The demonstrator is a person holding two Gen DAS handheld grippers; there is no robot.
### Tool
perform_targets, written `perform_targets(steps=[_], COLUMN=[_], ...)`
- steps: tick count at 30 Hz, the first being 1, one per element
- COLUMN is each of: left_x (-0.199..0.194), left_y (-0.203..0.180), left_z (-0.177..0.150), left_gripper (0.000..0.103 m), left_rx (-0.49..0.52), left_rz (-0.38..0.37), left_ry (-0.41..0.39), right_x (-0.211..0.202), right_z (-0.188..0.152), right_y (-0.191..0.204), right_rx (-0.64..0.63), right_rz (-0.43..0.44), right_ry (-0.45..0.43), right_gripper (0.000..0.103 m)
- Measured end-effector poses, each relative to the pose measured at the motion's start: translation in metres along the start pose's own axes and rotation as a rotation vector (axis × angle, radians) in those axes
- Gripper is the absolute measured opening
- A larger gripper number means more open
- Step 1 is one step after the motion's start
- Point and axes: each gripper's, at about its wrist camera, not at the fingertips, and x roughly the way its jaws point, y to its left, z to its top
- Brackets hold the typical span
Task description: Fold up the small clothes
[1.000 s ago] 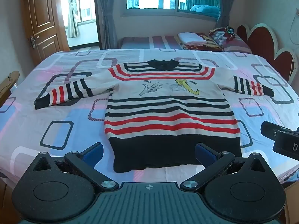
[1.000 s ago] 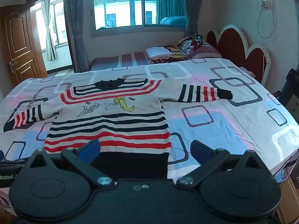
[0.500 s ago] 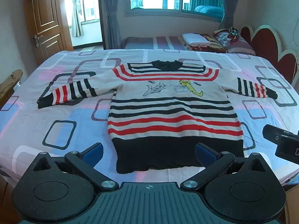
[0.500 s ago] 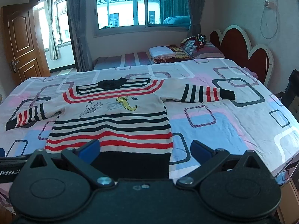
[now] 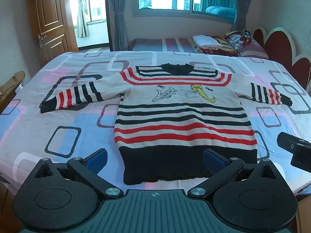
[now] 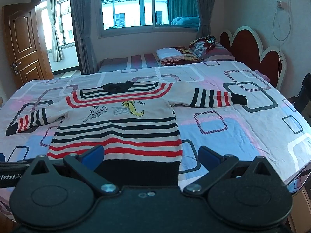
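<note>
Grippers first: I read my left gripper [image 5: 154, 158] and right gripper [image 6: 150, 154] both spread wide, holding nothing, at the near bed edge. Beyond them, the striped cream, black and red knitted sweater [image 5: 180, 114] lies flat, sleeves outstretched, on the rectangle-patterned bedsheet [image 5: 64, 120]. Farthest: red scalloped headboard [image 6: 252, 44].

Sweater [image 6: 116, 128] hem hidden behind right gripper [image 6: 150, 154] body; lettering on left gripper [image 6: 9, 176] cut off by edge.
</note>
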Motion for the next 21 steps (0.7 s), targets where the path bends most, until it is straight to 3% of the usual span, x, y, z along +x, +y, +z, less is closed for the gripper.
perform_targets(steps=[21], left_x=[0.043], left_y=[-0.001], left_z=[0.025], left_gripper=[0.103], left_rx=[-0.004], left_rz=[0.039], left_ry=[0.012], right_x=[0.036], right_z=[0.011], right_y=[-0.005], right_rx=[-0.05], right_rz=[-0.035], right_ry=[0.049], right_gripper=[0.102])
